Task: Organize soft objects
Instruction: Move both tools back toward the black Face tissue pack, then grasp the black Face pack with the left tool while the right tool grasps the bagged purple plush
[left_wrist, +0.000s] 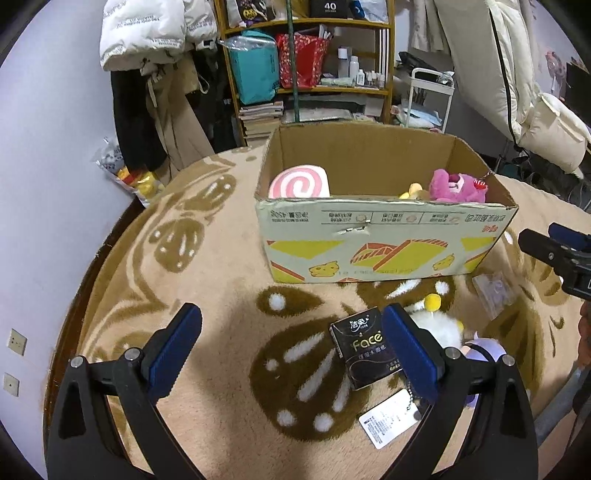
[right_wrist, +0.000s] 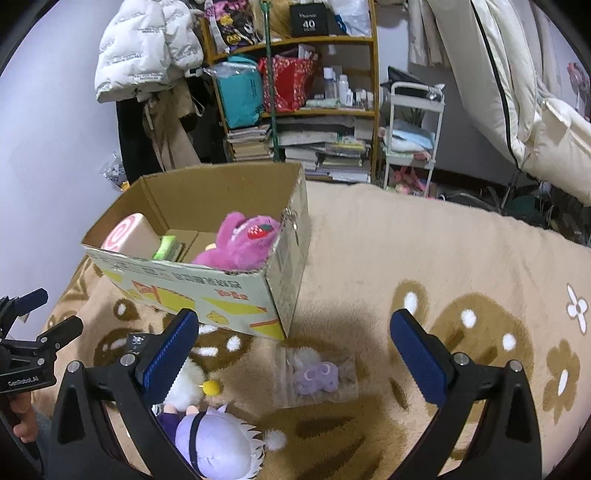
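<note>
On the blanket: a cardboard box (left_wrist: 384, 240) stands on the beige flowered blanket (right_wrist: 424, 251), with loose soft things in front of it
Box contents: a pink swirl cushion (left_wrist: 299, 183), a pink bear plush (right_wrist: 240, 243) and something green (right_wrist: 165, 246) already lie inside
Still outside: a black tissue pack (left_wrist: 364, 350), a white plush (right_wrist: 186, 384) with a yellow ball, a purple-haired doll (right_wrist: 218, 446) and a bagged purple toy (right_wrist: 317, 374)
Left gripper (left_wrist: 291, 354): jaws wide apart, holding nothing, with the tissue pack just beside its right finger
Right gripper (right_wrist: 295, 358): jaws wide apart, empty, above the bagged toy
Risk: the pack sits off-centre, so closing now can push it away instead of gripping it
Risk: the doll's loose white tag (left_wrist: 388, 417) touches the pack and can be caught
Risk: the smooth bag can slip from the pads
</note>
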